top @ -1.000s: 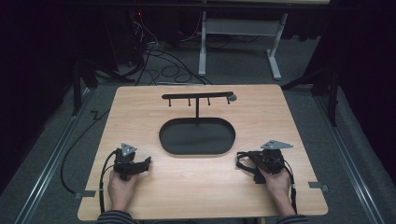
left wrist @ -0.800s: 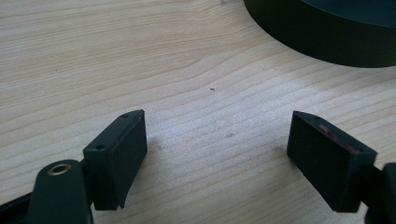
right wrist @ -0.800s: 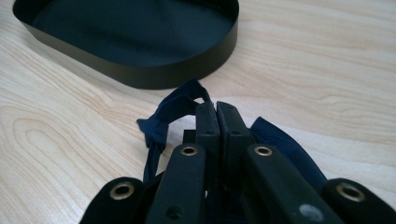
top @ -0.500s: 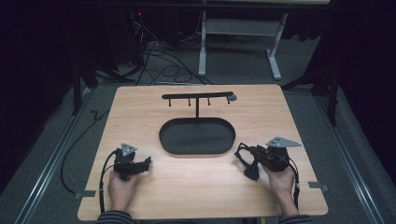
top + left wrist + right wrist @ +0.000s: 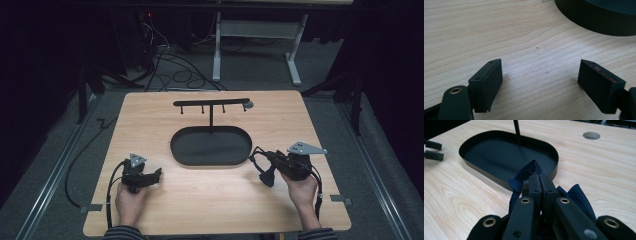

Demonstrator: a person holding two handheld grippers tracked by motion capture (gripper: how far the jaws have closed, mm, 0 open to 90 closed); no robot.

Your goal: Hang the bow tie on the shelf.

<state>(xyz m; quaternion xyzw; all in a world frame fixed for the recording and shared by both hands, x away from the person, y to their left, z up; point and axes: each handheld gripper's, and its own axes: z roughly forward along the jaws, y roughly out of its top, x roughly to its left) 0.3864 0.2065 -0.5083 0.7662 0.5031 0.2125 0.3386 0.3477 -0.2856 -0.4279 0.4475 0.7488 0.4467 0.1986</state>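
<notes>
A black oval tray (image 5: 210,162) lies mid-table, with a T-shaped hook stand (image 5: 211,103) rising from its far side. My right gripper (image 5: 258,161) hovers just right of the tray, jaws pointing left and shut on a small dark blue cloth (image 5: 265,177) that droops below them. In the right gripper view the closed jaws (image 5: 539,179) pinch the blue cloth (image 5: 524,173) in front of the tray's rim (image 5: 499,181). My left gripper (image 5: 156,175) rests on the table left of the tray, open, with bare wood between its fingers (image 5: 540,72) and the tray's wall (image 5: 594,22) ahead.
The stand's thin post (image 5: 517,131) rises from the tray floor. A round hole (image 5: 591,135) sits in the tabletop beyond the tray. The left gripper's tips (image 5: 432,150) show at the far left. Cables and a white table frame (image 5: 255,35) lie on the floor behind.
My right gripper has lifted off the table with the blue cloth and shifted slightly toward the tray. The left gripper has stayed put.
</notes>
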